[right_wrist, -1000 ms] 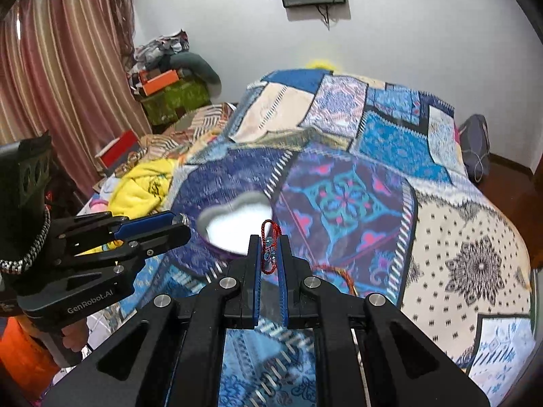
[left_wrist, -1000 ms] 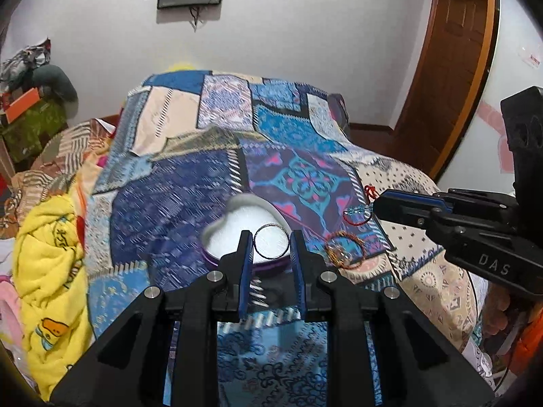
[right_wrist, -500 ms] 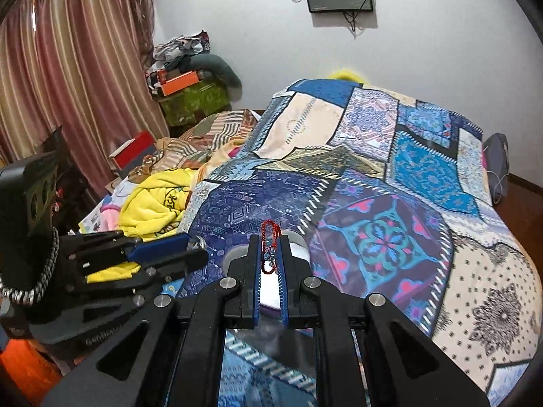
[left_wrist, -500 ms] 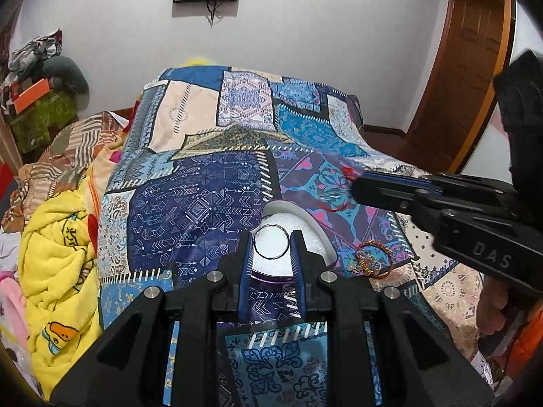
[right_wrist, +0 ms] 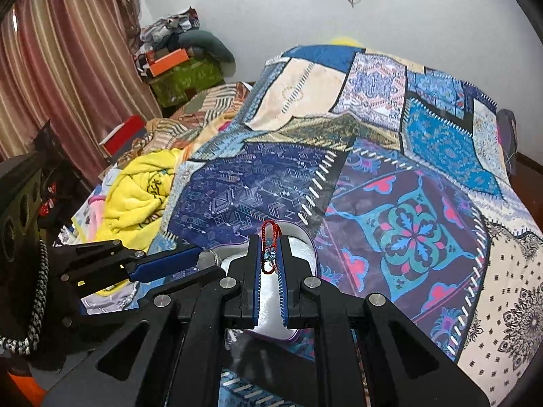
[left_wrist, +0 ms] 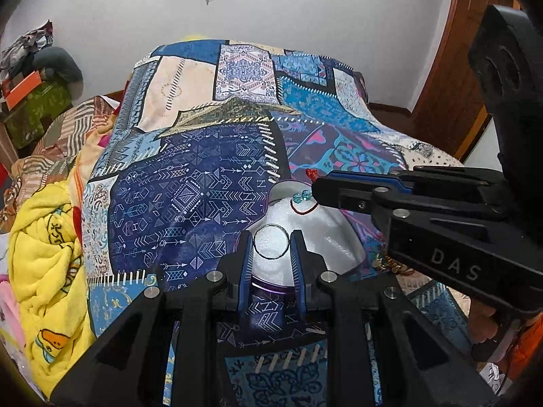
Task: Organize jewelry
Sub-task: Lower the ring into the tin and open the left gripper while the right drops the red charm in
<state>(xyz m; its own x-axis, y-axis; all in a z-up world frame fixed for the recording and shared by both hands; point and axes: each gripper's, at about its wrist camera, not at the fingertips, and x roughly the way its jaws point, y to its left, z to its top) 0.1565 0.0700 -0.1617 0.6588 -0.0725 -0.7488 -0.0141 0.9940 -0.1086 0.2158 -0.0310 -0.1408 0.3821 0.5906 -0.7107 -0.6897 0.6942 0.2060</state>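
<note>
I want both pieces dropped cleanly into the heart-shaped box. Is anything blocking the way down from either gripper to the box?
Nothing visible blocks it. The left gripper holds the thin ring and the right gripper holds the red cord bracelet, both over the open white heart-shaped box. No lid or other jewelry shows inside.

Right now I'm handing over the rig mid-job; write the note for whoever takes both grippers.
Left gripper: shut on a thin silver bangle, over the white heart-shaped box.
Right gripper: shut on a red cord bracelet with blue beads, over the same box.
Gold bangles lie on the bedspread, beside the box.
Done: both pieces picked up.
Left: drop both in the box, then fetch the gold bangles.
</note>
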